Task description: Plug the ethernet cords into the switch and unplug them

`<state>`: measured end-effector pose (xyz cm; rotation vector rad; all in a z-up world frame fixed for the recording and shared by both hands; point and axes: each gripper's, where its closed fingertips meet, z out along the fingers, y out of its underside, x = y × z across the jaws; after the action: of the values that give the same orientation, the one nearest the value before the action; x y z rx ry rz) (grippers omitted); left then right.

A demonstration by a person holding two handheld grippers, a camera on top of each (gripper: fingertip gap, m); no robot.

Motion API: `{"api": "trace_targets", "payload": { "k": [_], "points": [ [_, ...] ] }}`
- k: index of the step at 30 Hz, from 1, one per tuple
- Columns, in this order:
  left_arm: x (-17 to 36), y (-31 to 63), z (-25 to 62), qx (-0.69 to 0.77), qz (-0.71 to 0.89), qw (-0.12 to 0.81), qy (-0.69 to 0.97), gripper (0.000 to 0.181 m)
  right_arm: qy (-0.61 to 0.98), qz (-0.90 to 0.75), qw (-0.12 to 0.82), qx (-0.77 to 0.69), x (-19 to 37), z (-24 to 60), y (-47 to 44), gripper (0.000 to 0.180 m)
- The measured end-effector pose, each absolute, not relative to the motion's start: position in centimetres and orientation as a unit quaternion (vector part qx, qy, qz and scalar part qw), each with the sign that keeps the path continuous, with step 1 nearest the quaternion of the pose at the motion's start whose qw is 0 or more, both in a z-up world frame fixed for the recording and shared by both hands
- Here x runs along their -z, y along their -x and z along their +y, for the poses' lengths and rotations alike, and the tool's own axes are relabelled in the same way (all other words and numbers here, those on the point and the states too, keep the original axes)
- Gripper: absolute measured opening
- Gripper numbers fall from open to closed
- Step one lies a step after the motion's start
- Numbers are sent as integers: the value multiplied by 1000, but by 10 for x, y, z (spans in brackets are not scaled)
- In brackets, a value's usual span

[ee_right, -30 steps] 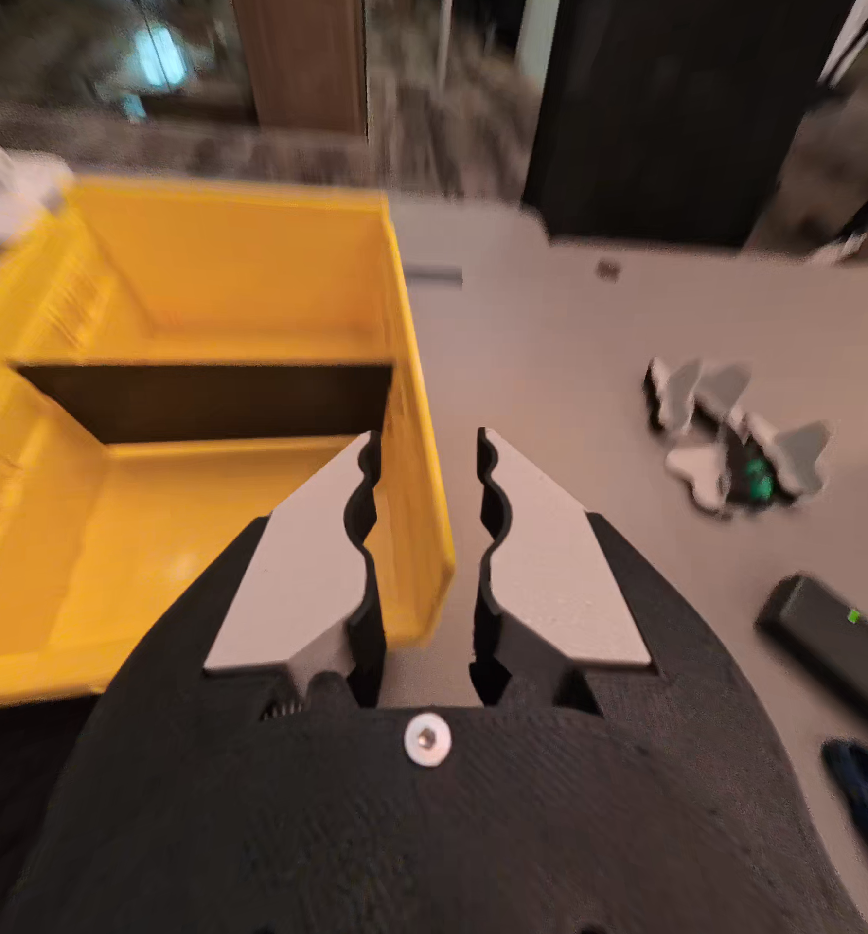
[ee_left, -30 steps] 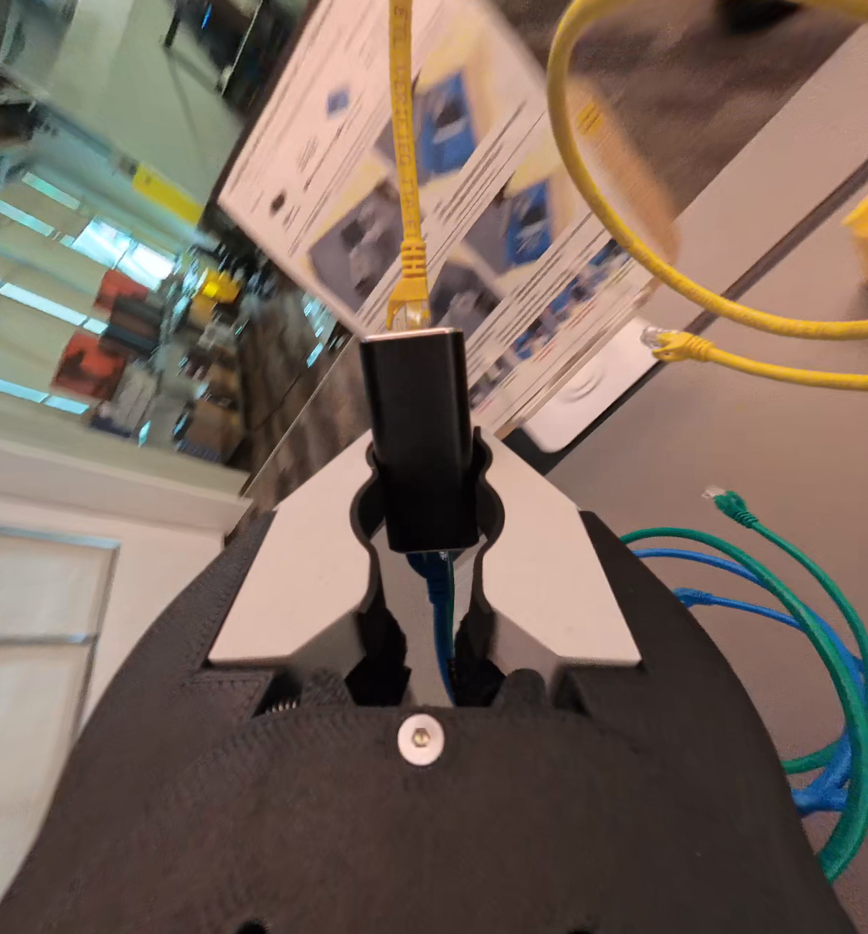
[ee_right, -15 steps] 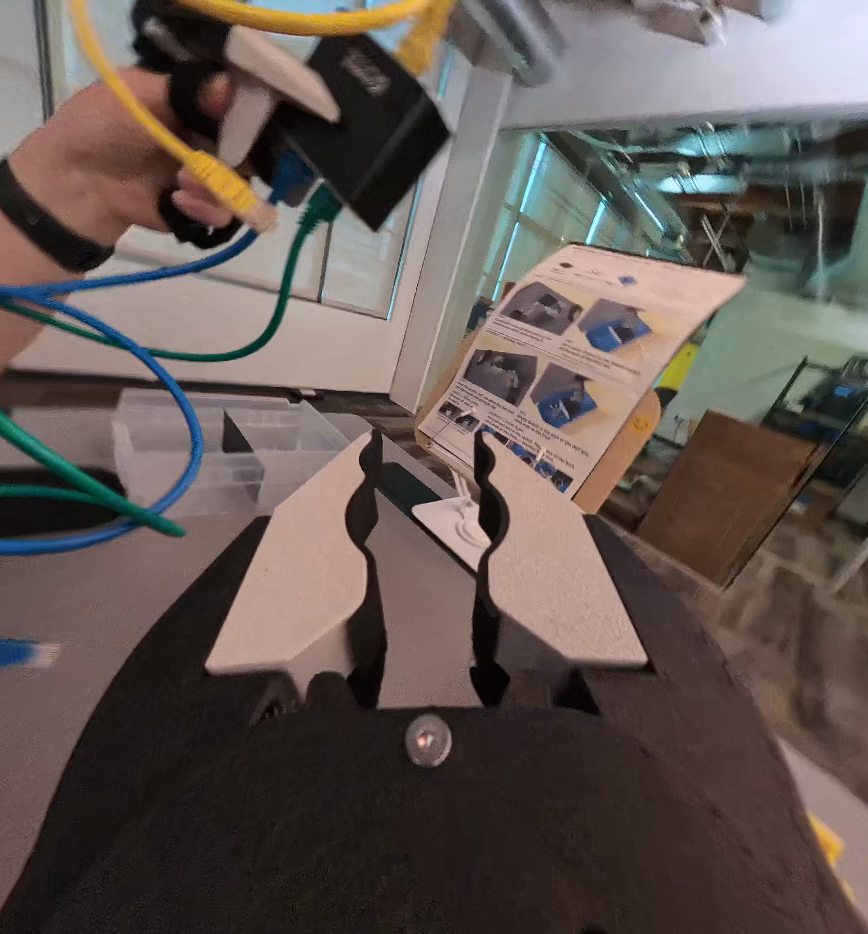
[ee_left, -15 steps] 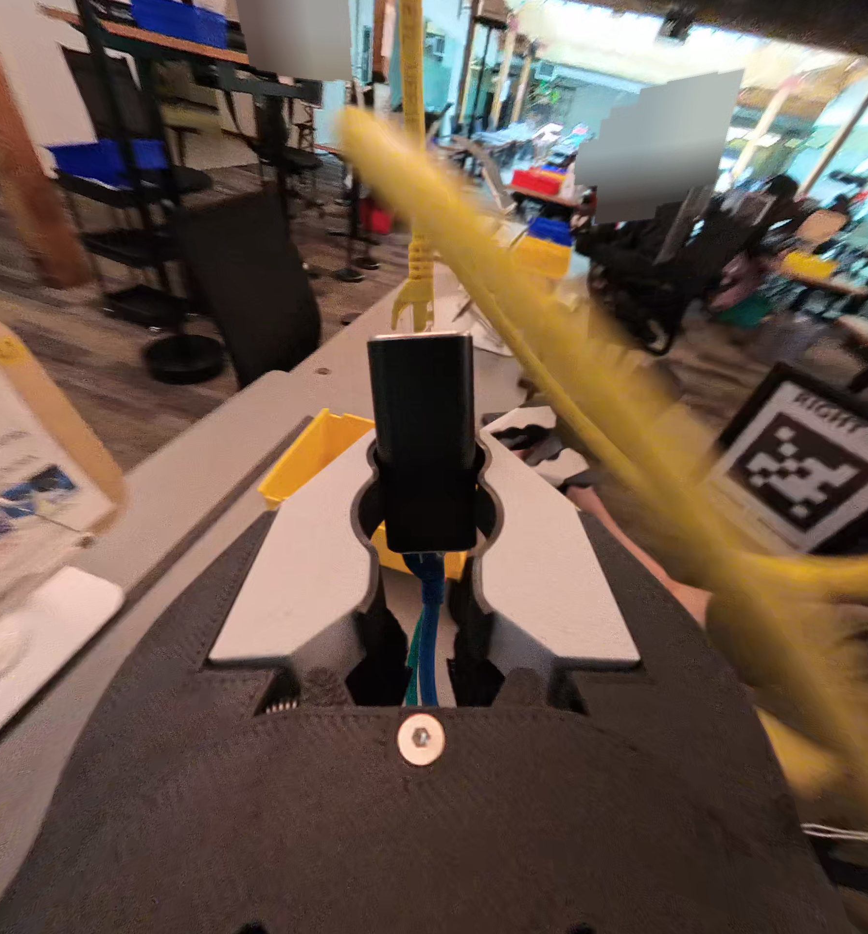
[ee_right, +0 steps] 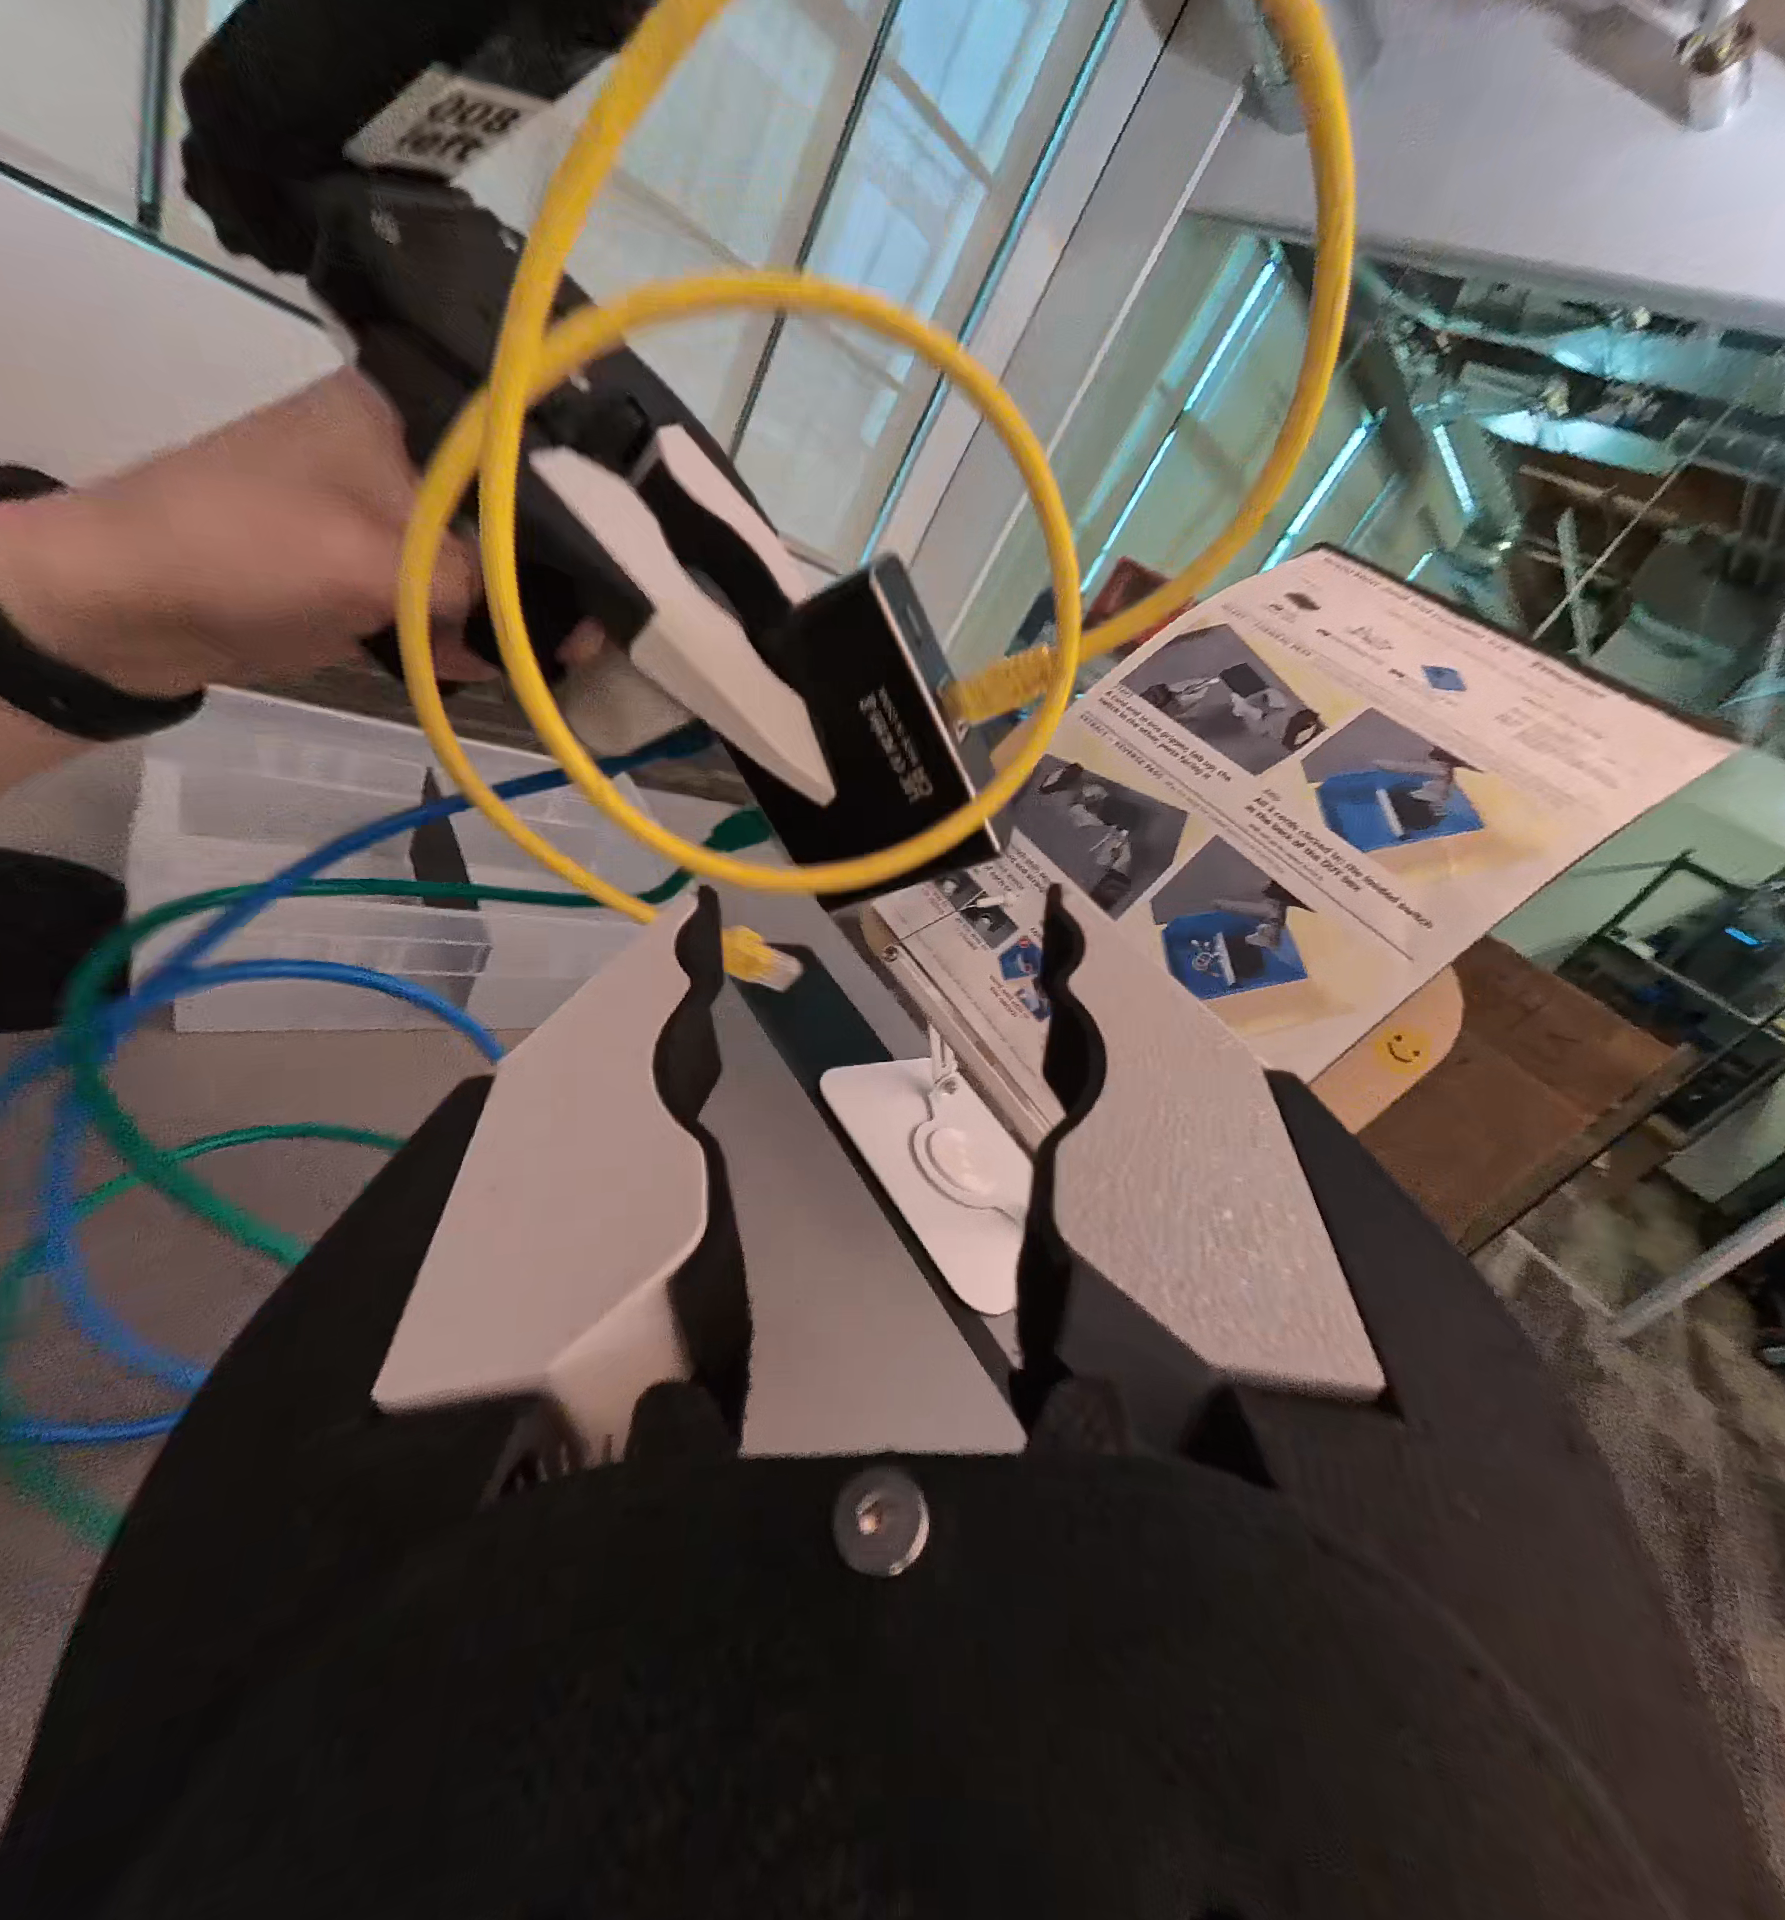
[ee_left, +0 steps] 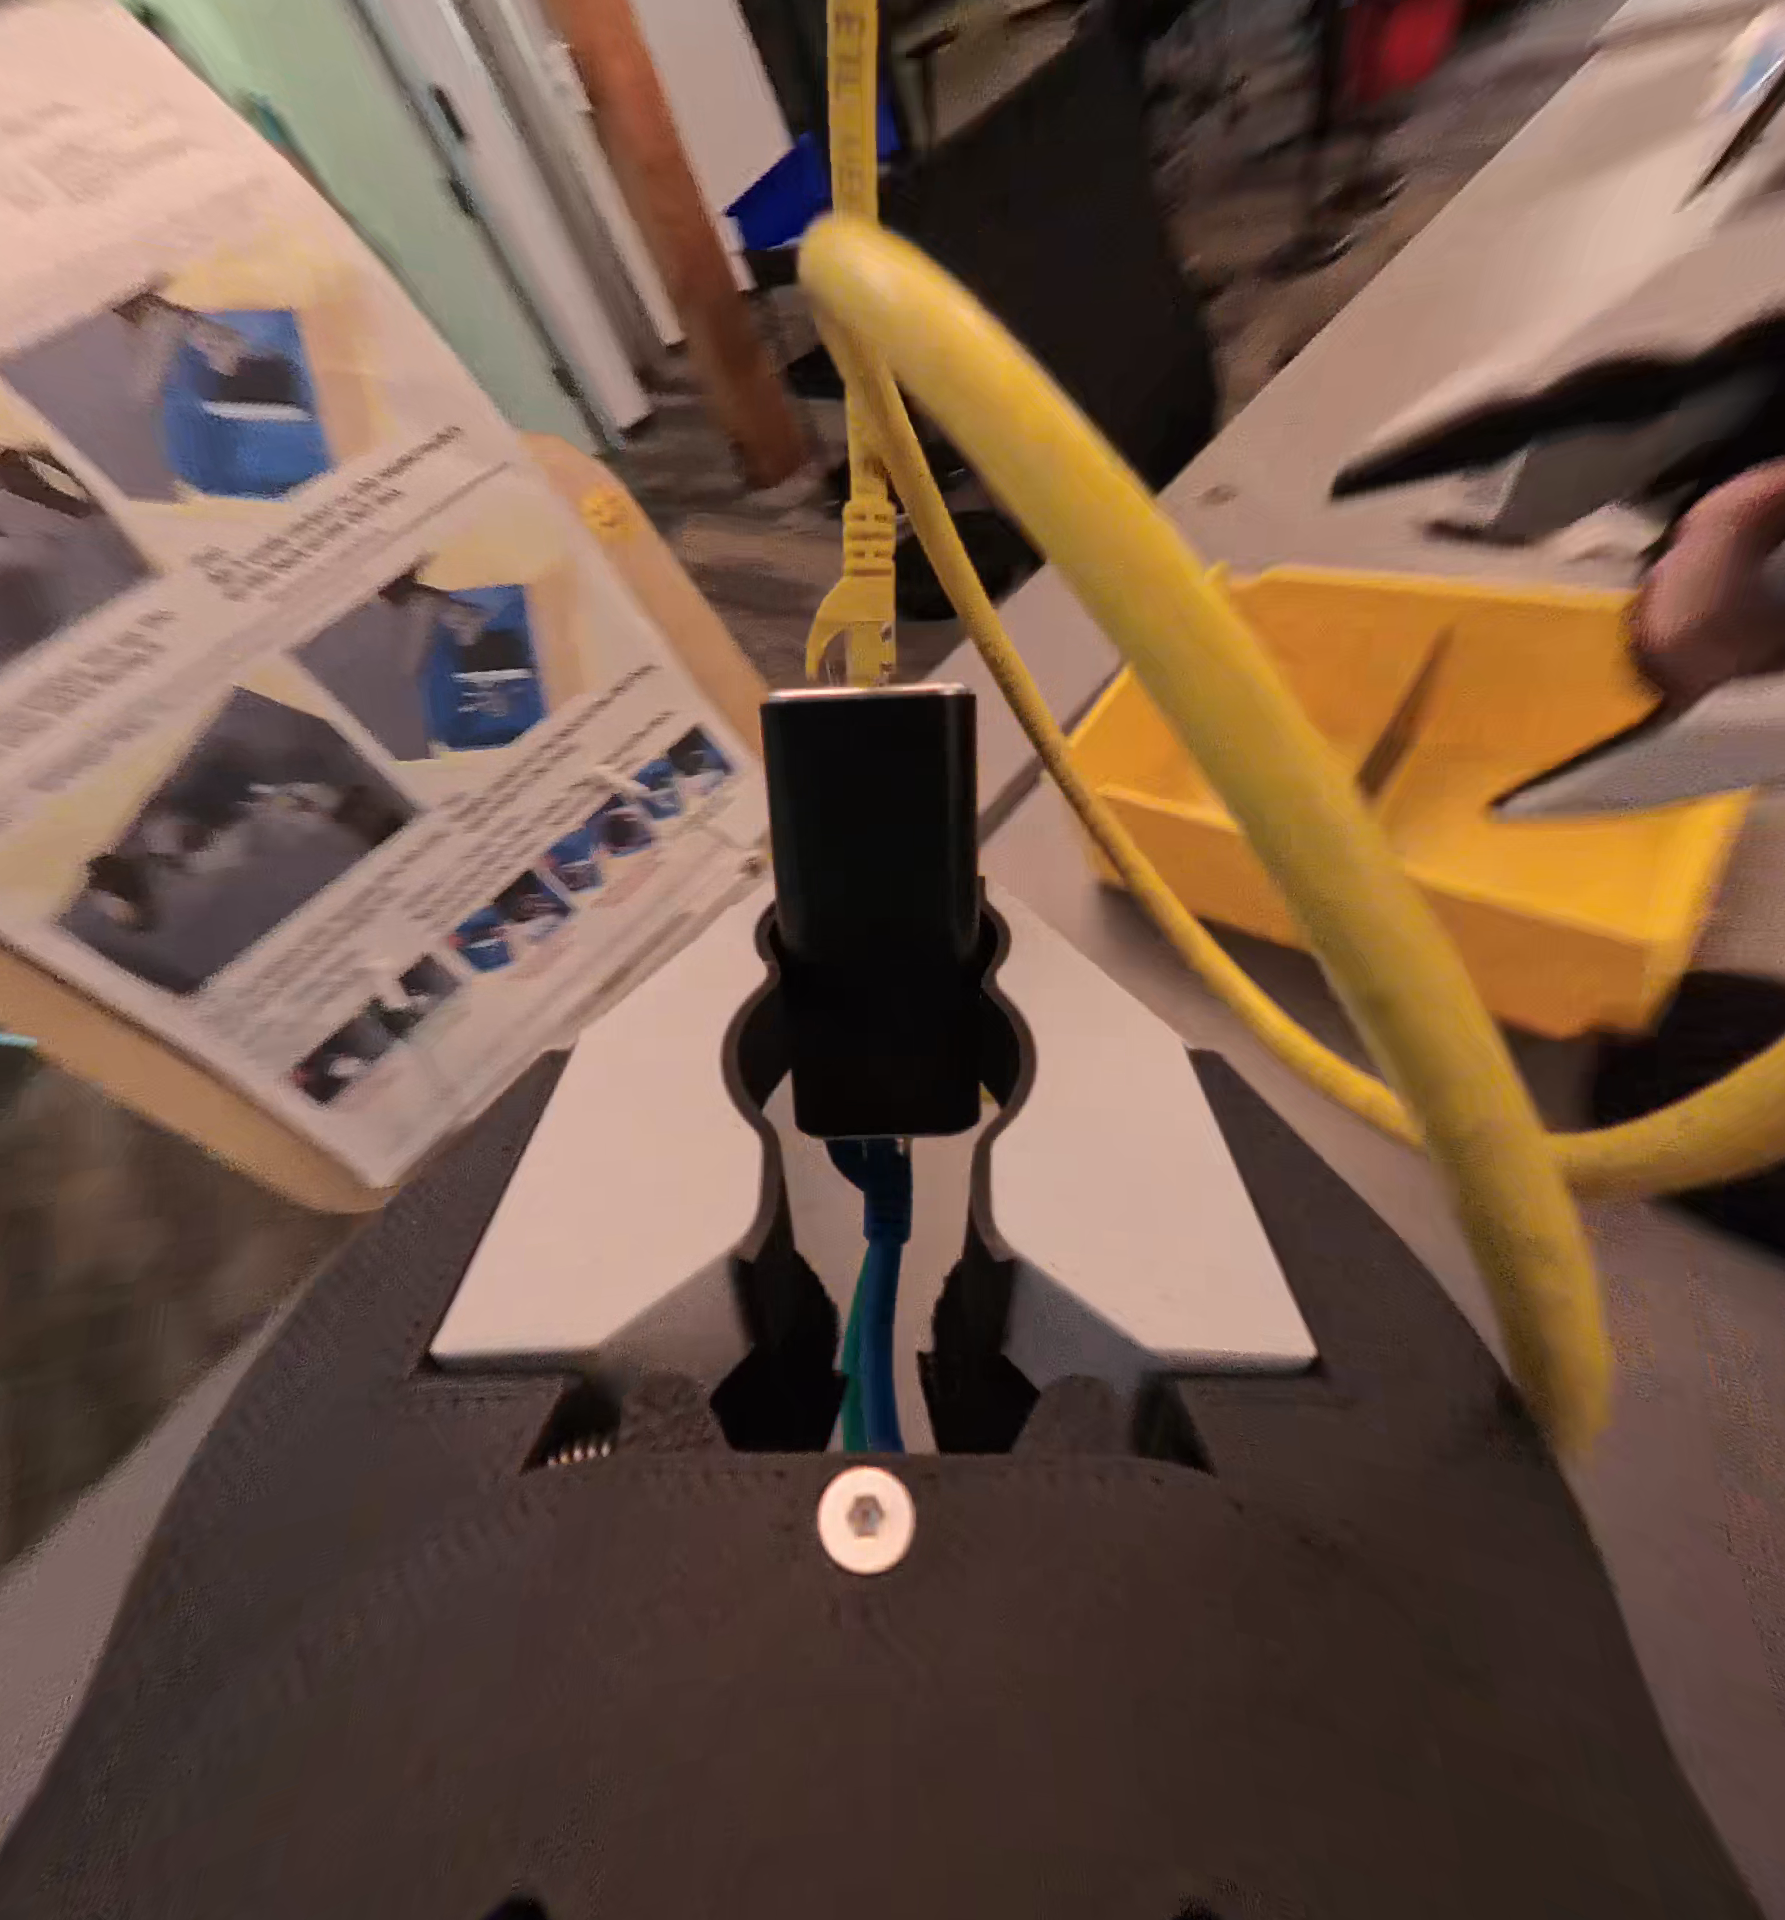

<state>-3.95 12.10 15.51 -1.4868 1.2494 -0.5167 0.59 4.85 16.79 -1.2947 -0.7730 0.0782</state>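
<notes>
My left gripper (ee_left: 872, 966) is shut on the black switch (ee_left: 870, 831) and holds it in the air. A yellow cord (ee_left: 860, 540) is plugged into the switch's far face and loops back past the fingers. Blue and green cords (ee_left: 872, 1299) run from its near face between the jaws. In the right wrist view the left gripper (ee_right: 722, 665) holds the switch (ee_right: 883, 748) just above my right gripper (ee_right: 872, 925), which is open and empty. The yellow cord's plug (ee_right: 1002, 681) sits in the switch; its free plug (ee_right: 760, 954) hangs by my right gripper's left fingertip. Blue (ee_right: 275, 977) and green (ee_right: 348, 888) cords trail to the table.
A yellow divided bin (ee_left: 1407, 790) sits on the grey table at the right, with the other gripper and a hand (ee_left: 1719, 582) near it. An instruction sheet on a stand (ee_right: 1335, 790) is propped behind; it also shows in the left wrist view (ee_left: 244, 675). A clear plastic organiser (ee_right: 296, 831) lies at the left. Some 10 centimeters of space lies between my two pairs of fingers.
Both grippers have swung around fast. My right gripper's jaws have opened wider. The switch in the left gripper is now closer, just above my right fingertips, with the yellow cord's loop swinging.
</notes>
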Motion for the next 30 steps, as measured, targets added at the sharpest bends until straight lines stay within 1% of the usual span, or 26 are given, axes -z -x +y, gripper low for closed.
{"api": "trace_targets", "payload": {
  "k": [2, 4, 6, 9, 10, 12, 18, 20, 22, 24, 26, 27, 28, 29, 30],
  "points": [
    [-146, 42, 129, 145, 535, 572, 605, 30, 607, -368, 704, -32, -164, 50, -9, 51],
    [-141, 42, 130, 110, 543, 601, 576, 30, 640, -383, 664, -44, -153, 53, -16, 52],
    [-137, 37, 121, 124, 560, 620, 535, 30, 659, -386, 642, -71, -143, 56, -24, 51],
    [-130, 30, 101, 144, 602, 641, 454, 30, 634, -377, 661, -137, -144, 55, -26, 50],
    [-126, 29, 91, 144, 623, 643, 421, 31, 627, -383, 662, -148, -142, 54, -25, 53],
    [-117, 25, 74, 149, 651, 643, 374, 30, 608, -414, 663, -136, -139, 50, -23, 64],
    [-114, 20, 57, 239, 648, 635, 346, 30, 563, -520, 622, -159, -121, 19, 9, 68],
    [-117, 26, 53, 289, 639, 629, 336, 30, 522, -533, 634, -203, -131, 1, 11, 65],
    [-122, 33, 52, 324, 637, 618, 328, 30, 463, -522, 653, -294, -155, -26, 5, 63],
    [-124, 40, 52, 330, 644, 611, 322, 30, 414, -480, 678, -372, -183, -40, -10, 60],
    [-127, 46, 48, 331, 649, 611, 309, 30, 409, -423, 695, -413, -198, -31, -24, 57],
    [-127, 49, 44, 335, 655, 608, 300, 30, 439, -395, 699, -404, -196, -13, -27, 58],
    [-127, 50, 39, 339, 662, 601, 293, 30, 479, -384, 695, -374, -185, 5, -25, 65],
    [-126, 51, 35, 340, 669, 595, 287, 30, 513, -394, 686, -334, -170, 20, -17, 73],
    [-124, 51, 33, 338, 675, 592, 283, 30, 531, -419, 675, -295, -157, 28, -6, 74]
  ]
}}
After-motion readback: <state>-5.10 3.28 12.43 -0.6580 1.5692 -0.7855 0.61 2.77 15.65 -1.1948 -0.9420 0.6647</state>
